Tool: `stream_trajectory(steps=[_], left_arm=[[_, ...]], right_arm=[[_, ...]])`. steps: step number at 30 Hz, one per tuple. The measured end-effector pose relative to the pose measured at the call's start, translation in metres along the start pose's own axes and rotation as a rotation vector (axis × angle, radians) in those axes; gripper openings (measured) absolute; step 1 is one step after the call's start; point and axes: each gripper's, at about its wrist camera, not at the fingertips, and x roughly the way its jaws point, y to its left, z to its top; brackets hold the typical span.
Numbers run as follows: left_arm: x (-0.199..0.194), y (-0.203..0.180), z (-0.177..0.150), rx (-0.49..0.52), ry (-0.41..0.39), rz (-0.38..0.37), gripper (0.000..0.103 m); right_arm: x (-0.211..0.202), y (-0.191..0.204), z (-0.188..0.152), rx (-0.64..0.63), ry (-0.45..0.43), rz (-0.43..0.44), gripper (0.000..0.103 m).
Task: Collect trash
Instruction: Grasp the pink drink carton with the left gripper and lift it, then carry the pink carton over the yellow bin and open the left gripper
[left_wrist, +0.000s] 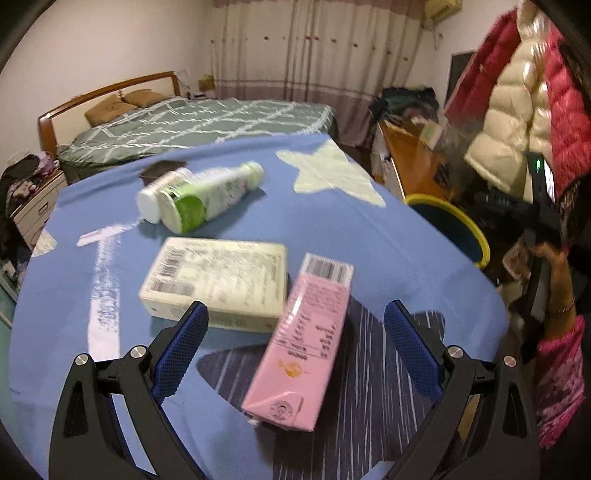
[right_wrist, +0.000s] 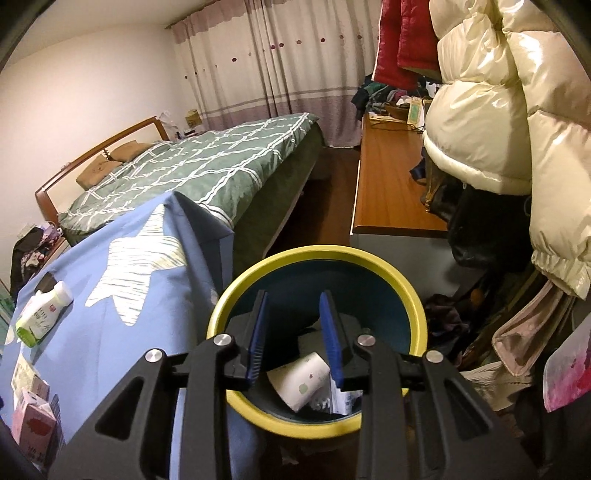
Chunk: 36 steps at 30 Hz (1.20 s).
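Observation:
A pink carton (left_wrist: 303, 350) lies on the blue star cloth (left_wrist: 388, 240), its near end between the fingers of my open left gripper (left_wrist: 295, 314). A cream box (left_wrist: 218, 280) lies just beyond it. Further off lie a green-white bottle (left_wrist: 210, 192) and a small white bottle (left_wrist: 159, 192). My right gripper (right_wrist: 293, 302) is open and empty above the yellow-rimmed blue bin (right_wrist: 417, 306), which holds a white cup (right_wrist: 301, 380) and other packaging. The bin (left_wrist: 476, 236) also shows at the table's right edge in the left wrist view.
A bed with a green checked cover (right_wrist: 221, 166) stands behind the table. A wooden desk (right_wrist: 388, 184) and hanging puffer jackets (right_wrist: 498, 110) are on the right. Clothes and bags (right_wrist: 517, 332) lie around the bin.

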Motion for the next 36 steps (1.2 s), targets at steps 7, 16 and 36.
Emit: stream_trajectory(steps=[7,16,36], left_arm=[[0.021,-0.011,-0.008,0.033,0.098,-0.041,0.07],[0.039,-0.031,-0.006,0.085,0.167,-0.051,0.058],[0.056,-0.051,0.027,0.149,0.189,-0.091,0.041]], right_arm=[[-0.002,0.001,-0.003,-0.002,0.006,0.015,0.028],[-0.003,0.001,-0.003,-0.006,0.008,0.023,0.028],[-0.016,-0.005,-0.004,0.005,-0.012,0.048,0.028]])
